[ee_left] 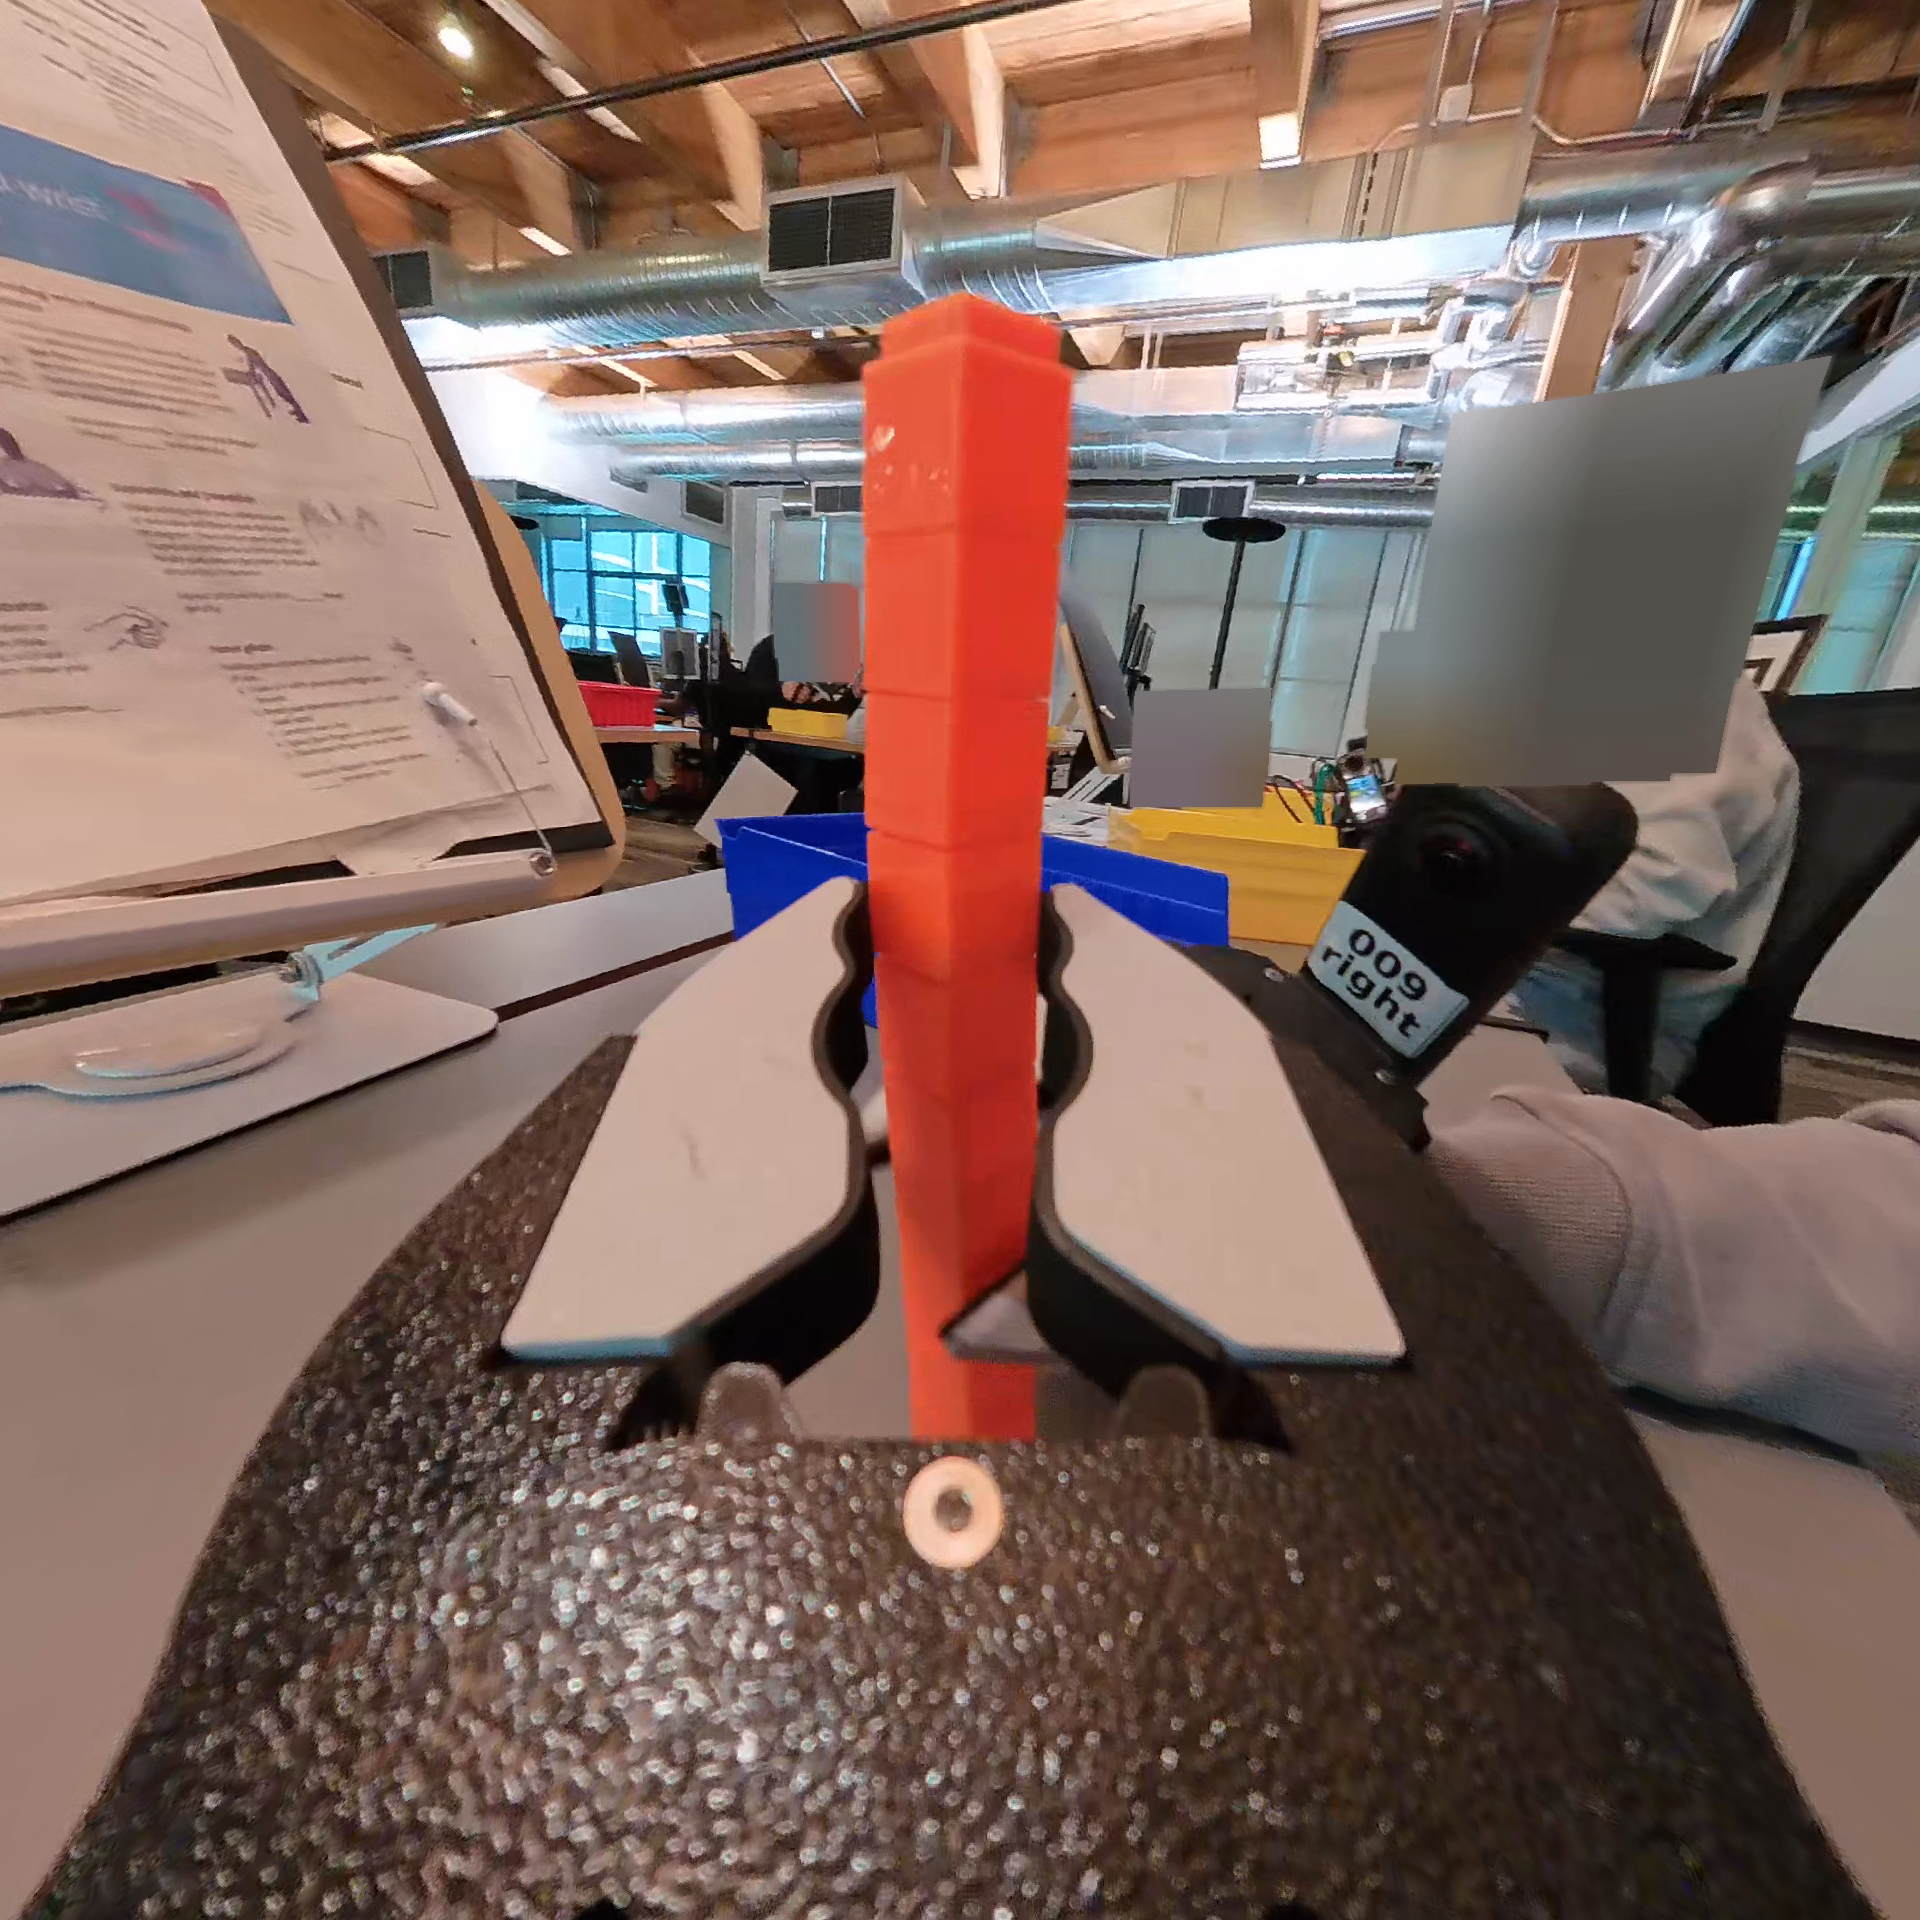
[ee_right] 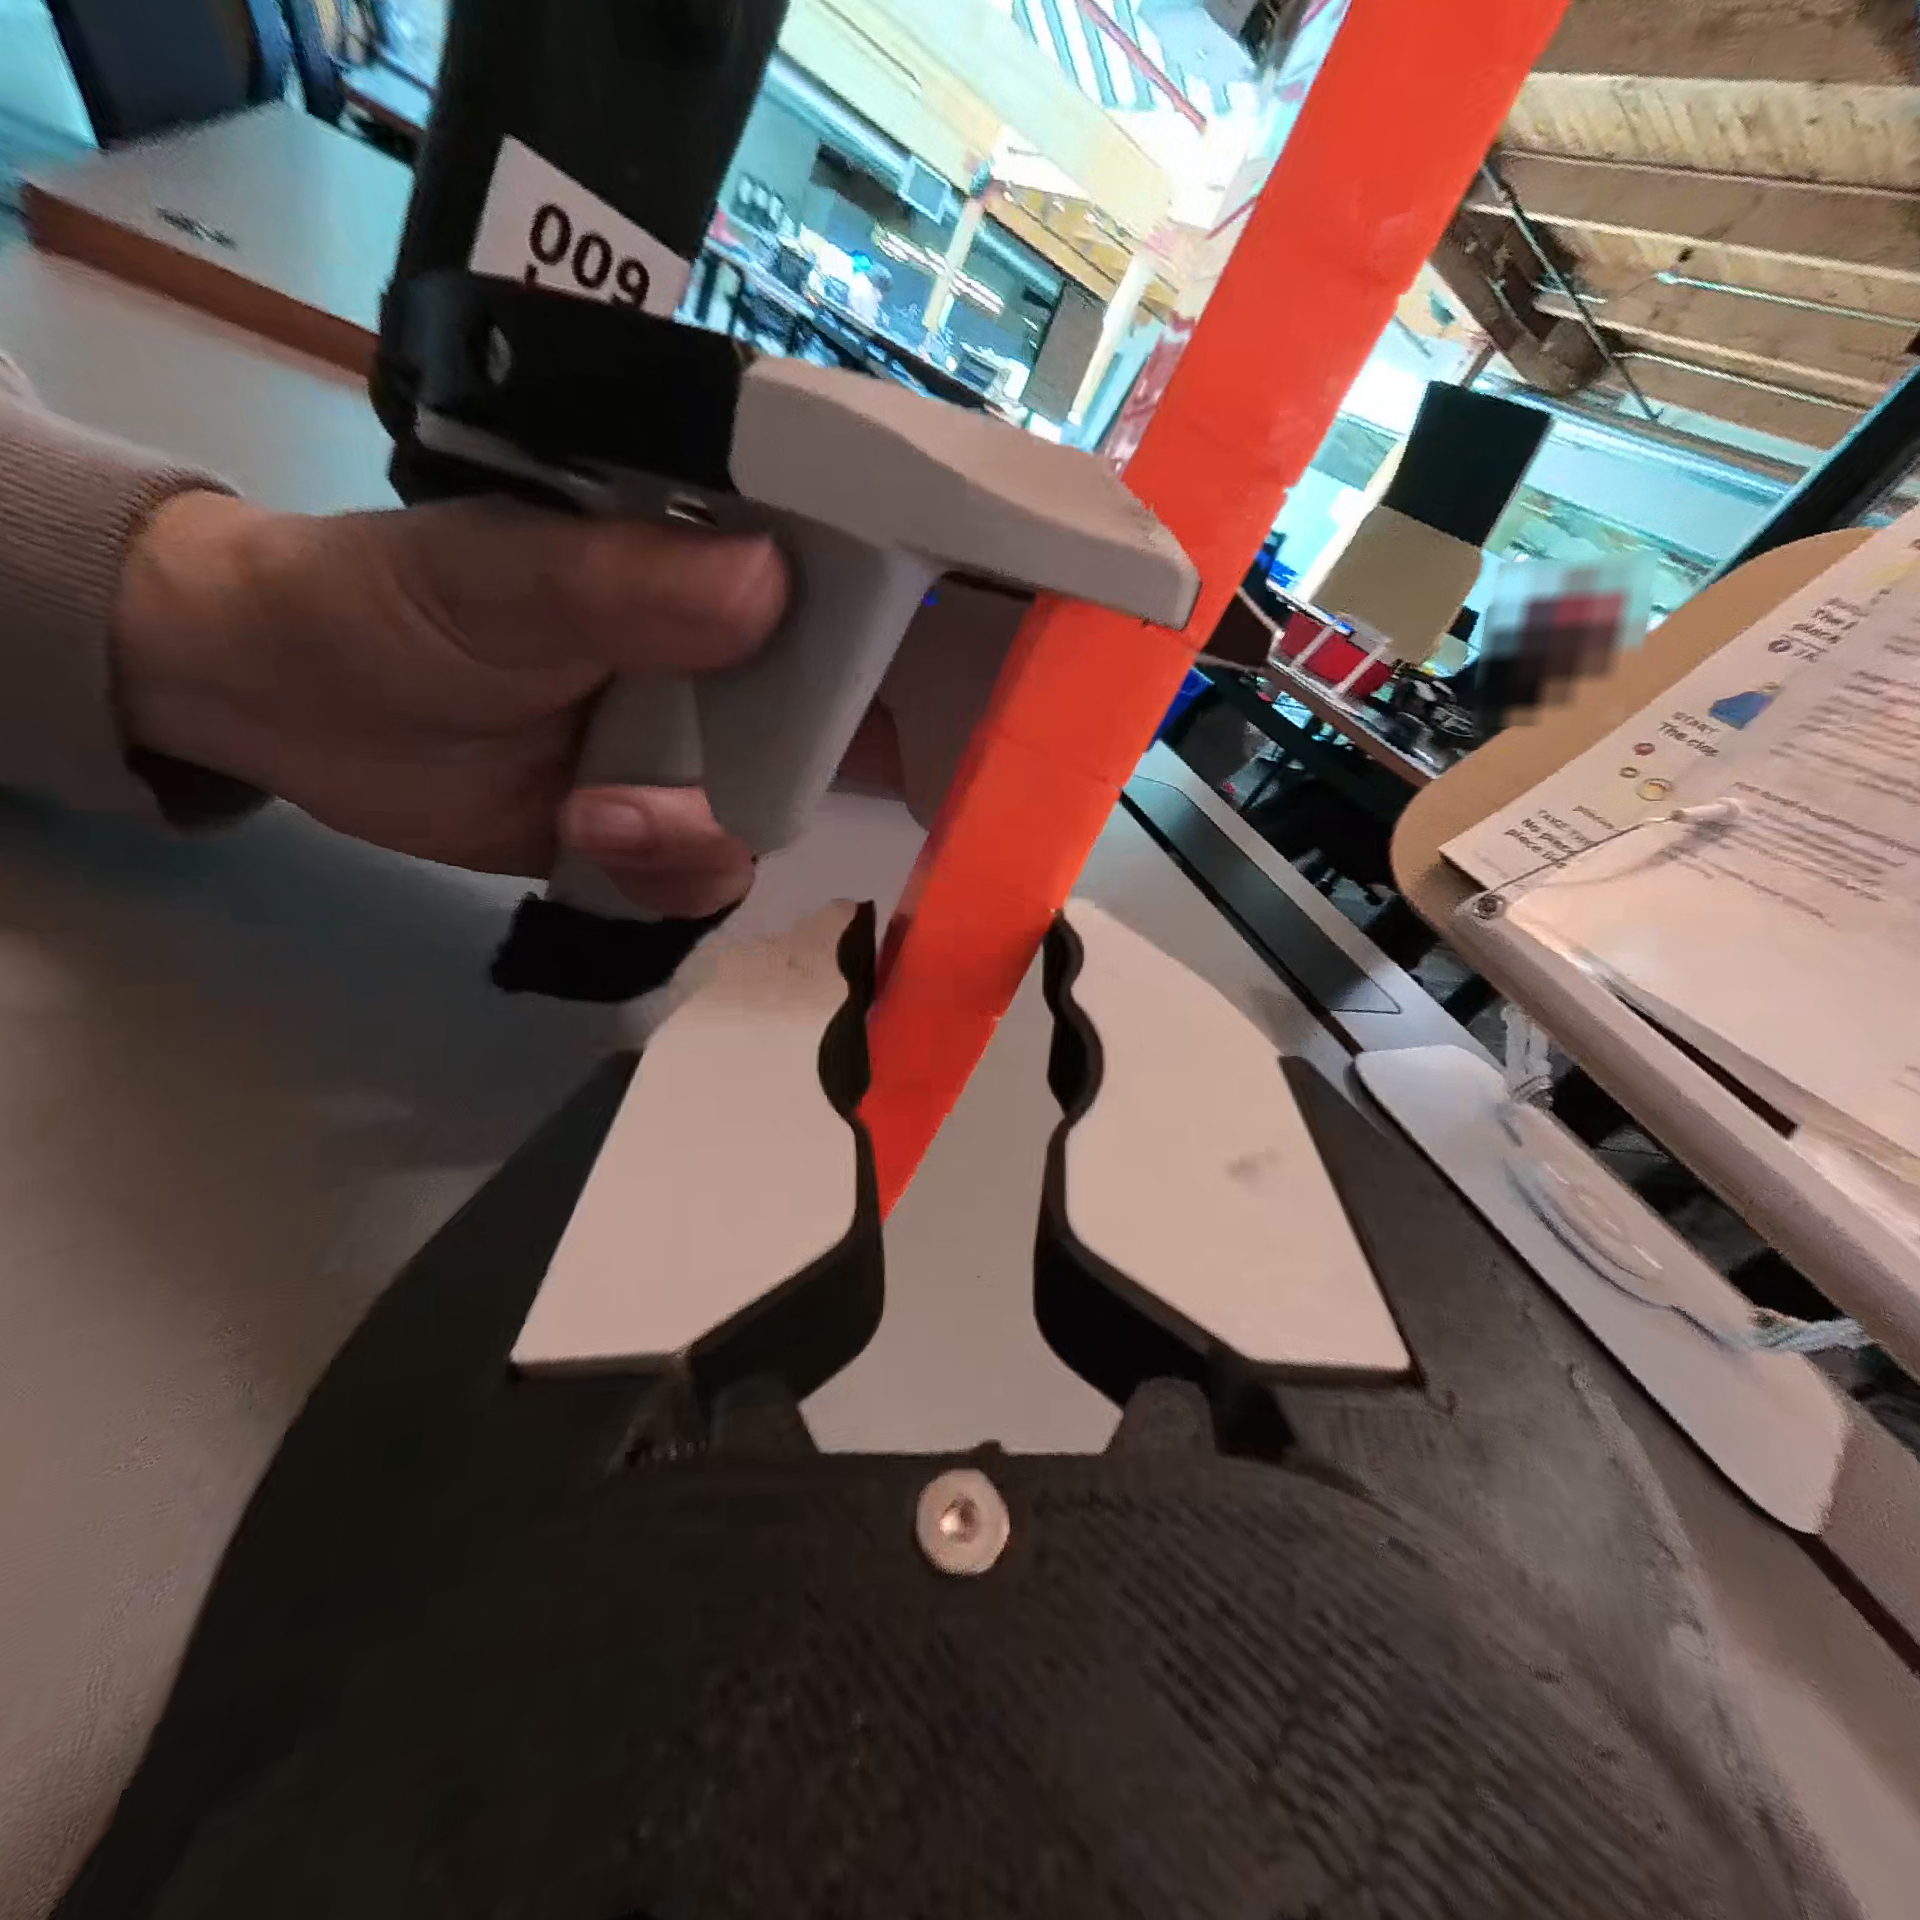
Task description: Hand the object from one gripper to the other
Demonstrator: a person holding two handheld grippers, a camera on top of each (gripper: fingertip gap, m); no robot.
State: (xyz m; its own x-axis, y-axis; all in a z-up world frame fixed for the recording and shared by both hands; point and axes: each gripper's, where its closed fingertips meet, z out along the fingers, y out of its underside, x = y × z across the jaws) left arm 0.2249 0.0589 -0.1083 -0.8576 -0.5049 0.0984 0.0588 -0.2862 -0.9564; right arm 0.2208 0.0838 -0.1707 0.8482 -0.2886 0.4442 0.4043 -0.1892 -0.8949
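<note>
above the grey tabletop (ee_left: 156, 1351), the left gripper (ee_left: 956, 1039) pinches a light, stiff orange block stick (ee_left: 961, 644); the right gripper (ee_right: 961, 1039), spread, should clamp its lower end.

The object is a long orange bar (ee_left: 961, 727) of square section, scored into block-like segments. It stands upright, off the worktop, gripped near its lower end.
</note>
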